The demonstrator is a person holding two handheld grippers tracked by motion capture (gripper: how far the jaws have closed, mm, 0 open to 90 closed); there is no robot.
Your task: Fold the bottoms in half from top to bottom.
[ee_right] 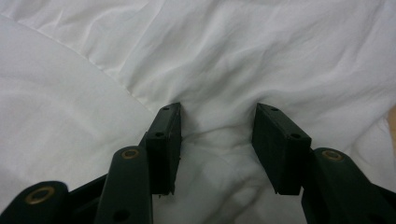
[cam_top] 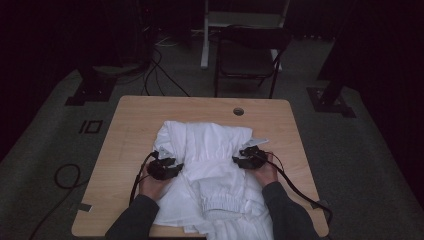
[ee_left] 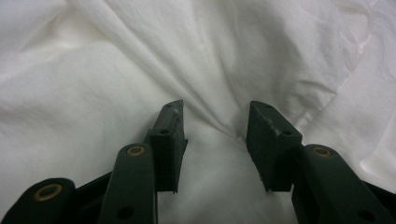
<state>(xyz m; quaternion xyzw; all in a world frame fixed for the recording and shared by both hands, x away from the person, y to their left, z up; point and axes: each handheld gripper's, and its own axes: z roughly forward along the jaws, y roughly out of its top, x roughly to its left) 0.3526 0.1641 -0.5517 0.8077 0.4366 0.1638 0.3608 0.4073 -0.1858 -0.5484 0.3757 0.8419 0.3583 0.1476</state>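
Two claws are seen pressed down onto a white garment (cam_top: 210, 165) that is spread, crumpled, across the middle and near edge of the wooden tabletop (cam_top: 130, 120). An elasticated band of the garment is visible near the person's side, and part of the cloth hangs over the near edge.

The left claw (cam_top: 172, 166) is held in the left hand (cam_top: 152, 184) at the garment's left side. In the left gripper view the left claw (ee_left: 215, 135) is seen with its jaws parted, tips resting on the cloth; a raised fold runs up between them, but the pads are not pressed onto it.

The right claw (cam_top: 241, 158) is held in the right hand (cam_top: 266, 172) at the garment's right side. In the right gripper view the right claw (ee_right: 217, 140) is likewise parted, with a low bunch of wrinkled cloth between the jaws and gaps visible beside both pads.

A round hole (cam_top: 238, 111) is noted in the far part of the tabletop, and a dark folding chair (cam_top: 247, 55) stands beyond it.
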